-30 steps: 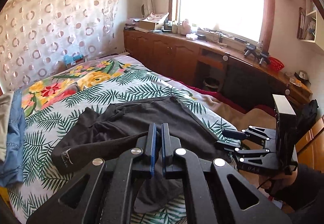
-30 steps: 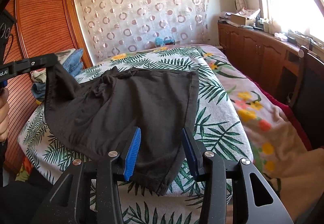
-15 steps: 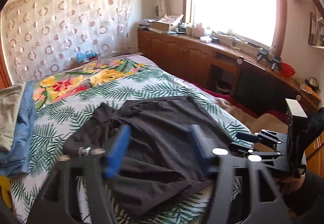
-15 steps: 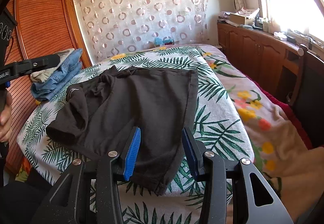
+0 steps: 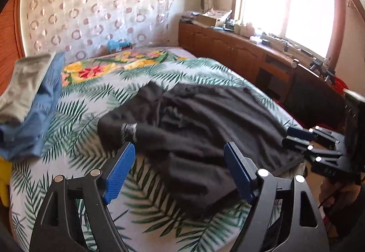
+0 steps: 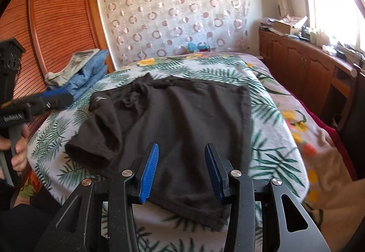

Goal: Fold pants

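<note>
Black pants (image 5: 205, 115) (image 6: 182, 110) lie spread on the leaf-print bed cover (image 5: 91, 97) (image 6: 269, 115), with one leg folded over and bunched on the left side. My left gripper (image 5: 179, 148) (image 6: 65, 98) is open wide above the pants' near left part, nothing between its blue pads. At the pants' near hem my right gripper (image 6: 182, 147) (image 5: 286, 136) stands open. The fabric lies flat below its pads and is not pinched.
A pile of folded jeans and a grey garment (image 5: 34, 101) (image 6: 91, 71) sits at the bed's left edge. Wooden cabinets (image 5: 228, 51) run under the window on the right. A slatted wardrobe (image 6: 57, 24) stands on the left. A hand (image 6: 19, 149) holds the left gripper's handle.
The left gripper, shut on a raised pants leg a second ago, has opened and let it drop onto the bed, then moved lower. The right gripper shifted only slightly.
</note>
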The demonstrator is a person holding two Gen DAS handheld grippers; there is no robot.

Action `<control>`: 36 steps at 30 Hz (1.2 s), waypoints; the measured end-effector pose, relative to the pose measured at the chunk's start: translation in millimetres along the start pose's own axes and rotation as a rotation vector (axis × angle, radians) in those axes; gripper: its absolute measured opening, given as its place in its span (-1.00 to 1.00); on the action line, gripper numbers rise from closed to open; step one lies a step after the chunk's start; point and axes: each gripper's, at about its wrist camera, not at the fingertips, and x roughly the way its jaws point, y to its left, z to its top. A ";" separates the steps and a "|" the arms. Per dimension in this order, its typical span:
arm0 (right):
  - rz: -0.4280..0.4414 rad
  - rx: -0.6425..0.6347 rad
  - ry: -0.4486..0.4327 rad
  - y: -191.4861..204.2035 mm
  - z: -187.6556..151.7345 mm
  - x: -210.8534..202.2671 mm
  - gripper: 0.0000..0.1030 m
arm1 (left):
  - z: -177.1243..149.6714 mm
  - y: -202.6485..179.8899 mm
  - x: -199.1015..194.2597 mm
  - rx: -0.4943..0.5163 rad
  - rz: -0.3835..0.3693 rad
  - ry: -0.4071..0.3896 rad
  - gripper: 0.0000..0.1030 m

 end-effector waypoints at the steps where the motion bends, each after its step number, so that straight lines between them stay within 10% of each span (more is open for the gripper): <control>1: 0.009 -0.007 0.000 3.7 1.5 1.3 -0.15 | -3.6 1.5 1.4 -0.004 0.001 0.007 0.57; 15: 0.132 -0.082 0.065 32.0 6.5 36.6 -0.17 | -50.4 10.2 23.3 -0.040 0.011 0.119 0.57; 36: 0.223 -0.109 0.120 40.9 13.6 61.9 -0.88 | -53.4 12.7 24.5 -0.065 0.008 0.103 0.58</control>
